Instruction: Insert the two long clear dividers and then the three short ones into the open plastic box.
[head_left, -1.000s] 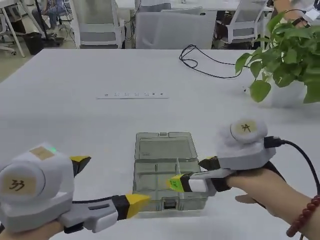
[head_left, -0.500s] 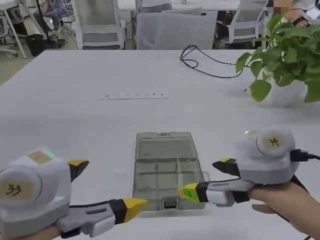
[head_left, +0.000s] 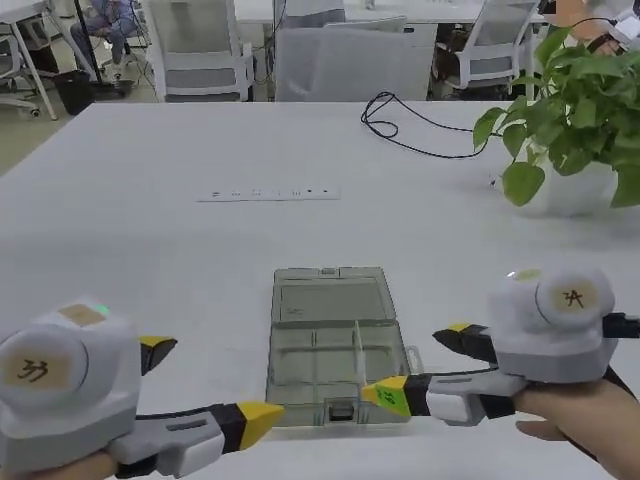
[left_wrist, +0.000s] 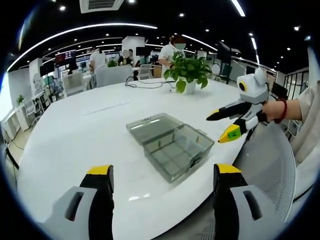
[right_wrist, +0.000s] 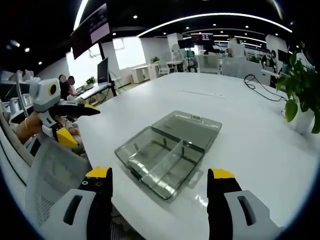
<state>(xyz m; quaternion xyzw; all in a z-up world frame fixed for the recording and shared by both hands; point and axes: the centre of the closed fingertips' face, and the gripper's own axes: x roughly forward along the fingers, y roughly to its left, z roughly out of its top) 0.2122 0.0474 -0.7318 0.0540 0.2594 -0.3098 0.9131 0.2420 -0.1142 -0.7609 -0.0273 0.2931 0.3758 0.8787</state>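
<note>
Lying on the broad white workbench (head_left: 150, 230), the grey-tinted clear plastic box (head_left: 330, 300) sat open at six o'clock of the head view, with its lid folded flat toward twelve o'clock and its base nearer the person. Thin clear dividers (head_left: 340, 351) stood inside the base and split it into compartments; how many there were could not be told. The left gripper (head_left: 210, 380), a white body with black jaws tipped yellow, hovered at eight o'clock of the box, jaws spread wide, empty and apart from it. The right gripper (head_left: 422, 362), of the same make and held in the person's right hand (head_left: 578, 422), hovered at four o'clock of the box. Its jaws were likewise released and grasped nothing, and the lower tip was just beside the base's near right corner. In the left gripper view the right gripper showed at two o'clock. In the right gripper view the left gripper showed at nine o'clock. Farther off, a long white power strip (head_left: 268, 193) lay at twelve o'clock of the box, a looped black cable (head_left: 415, 125) at one o'clock, and a leafy green plant in a white pot (head_left: 580, 100) at two o'clock.
</note>
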